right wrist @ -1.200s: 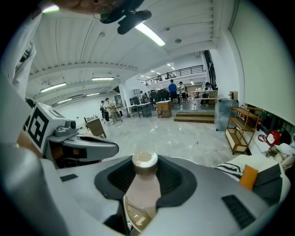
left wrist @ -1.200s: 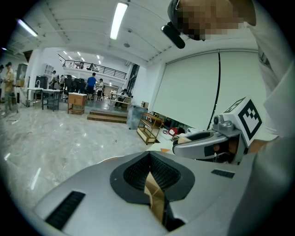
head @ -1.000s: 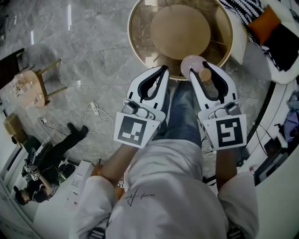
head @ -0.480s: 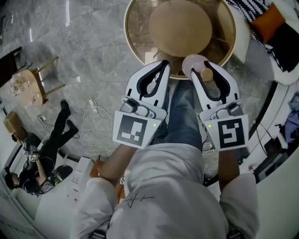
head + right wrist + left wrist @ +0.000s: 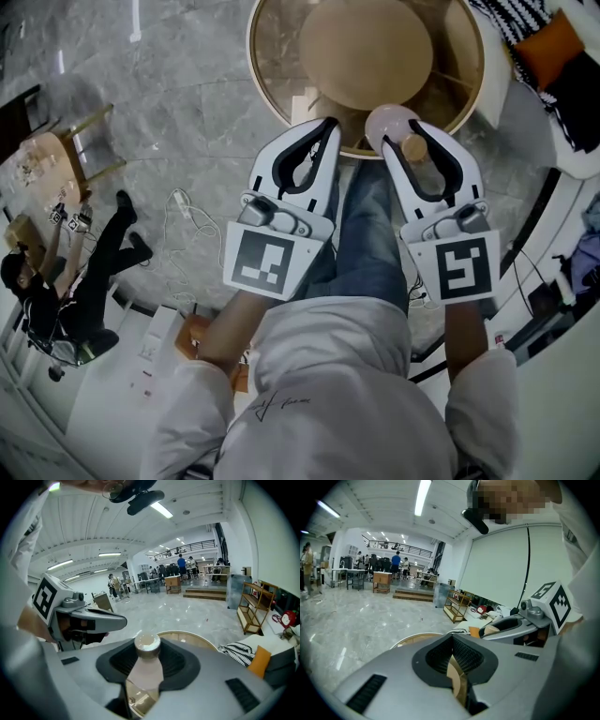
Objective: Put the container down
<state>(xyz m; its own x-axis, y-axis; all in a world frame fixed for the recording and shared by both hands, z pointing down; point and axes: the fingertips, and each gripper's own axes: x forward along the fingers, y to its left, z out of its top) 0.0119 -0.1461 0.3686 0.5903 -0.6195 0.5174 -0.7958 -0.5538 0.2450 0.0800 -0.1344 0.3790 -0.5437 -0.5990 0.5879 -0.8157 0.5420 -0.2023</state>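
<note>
Well, at the far left of the head view a person (image 5: 70, 291) in dark clothes sits low on the grey marble floor (image 5: 187, 84), with a small wooden stool (image 5: 52, 169) above and a loose white cable (image 5: 187, 220) just to their right. Next comes the left tongs (image 5: 323, 127), white with black pads, its marker cube (image 5: 267, 261) near the wearer's sleeve. In the left gripper view the left tongs (image 5: 452, 644) are pressed together at the tips and hold nothing; only a tan strip shows through the slit behind the pads. The tips reach to the near rim of the round bench (image 5: 274, 47), which has a glassy ring around a tan disc. The wearer's jeans (image 5: 370, 234) show between the two tools. To the right, the right tongs (image 5: 410, 141) are clamped on the container (image 5: 389, 124), a pale pinkish see-through jar with a round cork-coloured stopper (image 5: 412, 148). It hangs over the bench's near rim; whether it touches the bench cannot be told. In the right gripper view the right tongs (image 5: 147, 658) grip the container (image 5: 145, 670) by its sides, the stopper (image 5: 147, 644) standing above the pads and the bench rim (image 5: 187, 634) curving behind. The right marker cube (image 5: 466, 267) sits near the wrist. Farthest right lie a striped cushion (image 5: 506, 19) and an orange one (image 5: 553, 42).
</note>
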